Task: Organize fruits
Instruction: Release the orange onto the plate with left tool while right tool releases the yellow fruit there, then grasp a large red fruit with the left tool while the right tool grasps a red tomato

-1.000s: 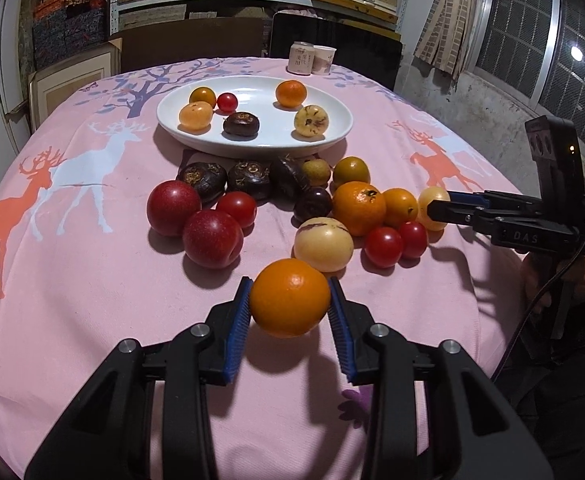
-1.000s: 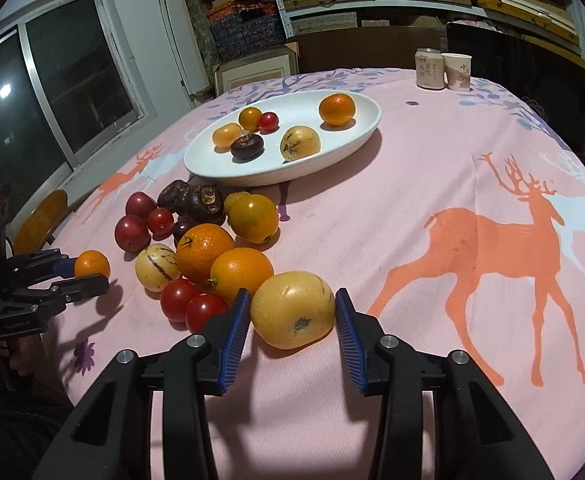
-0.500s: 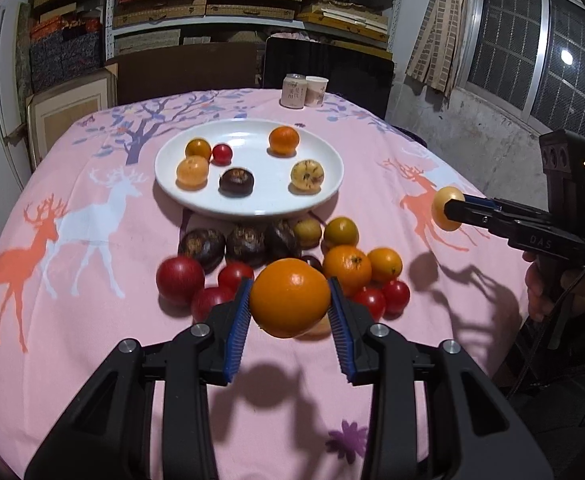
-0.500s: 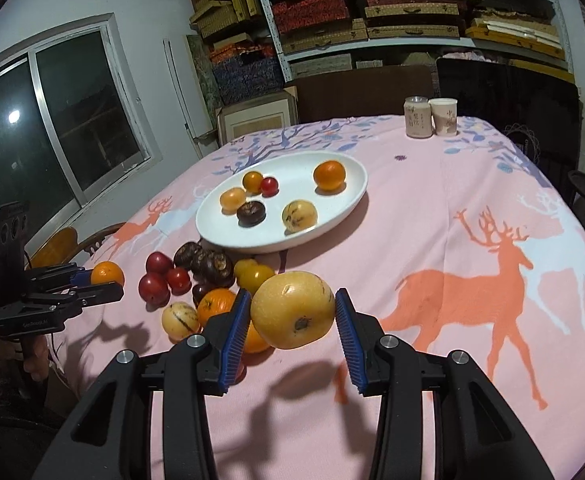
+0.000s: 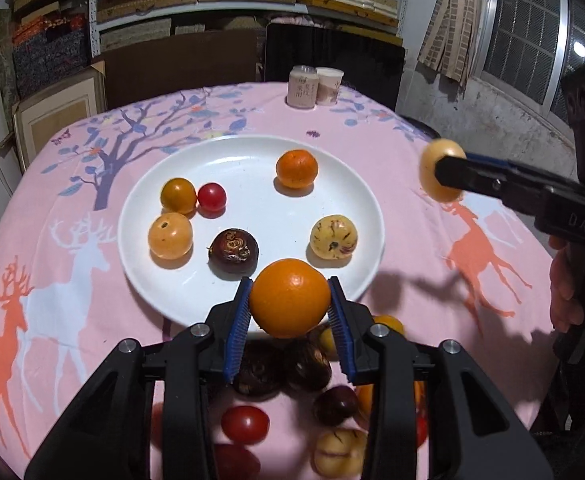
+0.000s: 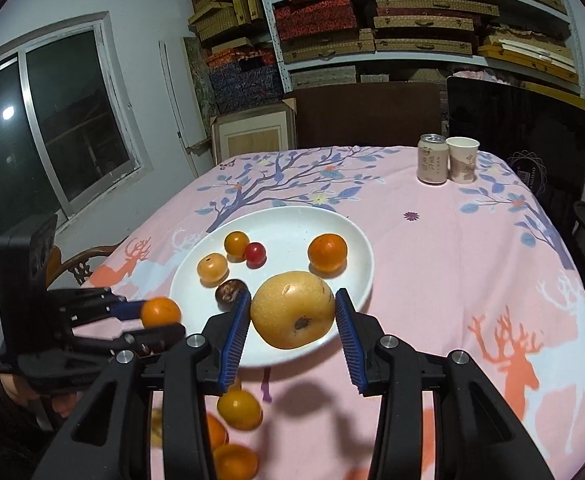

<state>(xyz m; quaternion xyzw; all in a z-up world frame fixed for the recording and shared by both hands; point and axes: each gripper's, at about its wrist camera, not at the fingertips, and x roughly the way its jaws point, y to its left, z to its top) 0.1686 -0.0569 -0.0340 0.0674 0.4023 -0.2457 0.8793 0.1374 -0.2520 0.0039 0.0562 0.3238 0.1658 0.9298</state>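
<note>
Both claws had risen from the fruit pile and come up to the white plate [image 5: 164, 296] since the earlier frames. Left claw [image 5: 290, 300] pinched an orange [image 5: 290, 298] at lower centre, over the plate's near rim. Right claw [image 6: 292, 312] pinched a yellow pear [image 6: 292, 310] over its own side of the plate. Only the left view showed the speckled yellow fruit [image 5: 333, 237] on the plate; the right view's pear hid it. Loose fruit lay on the bench [image 6: 452, 264] beneath the claws.
</note>
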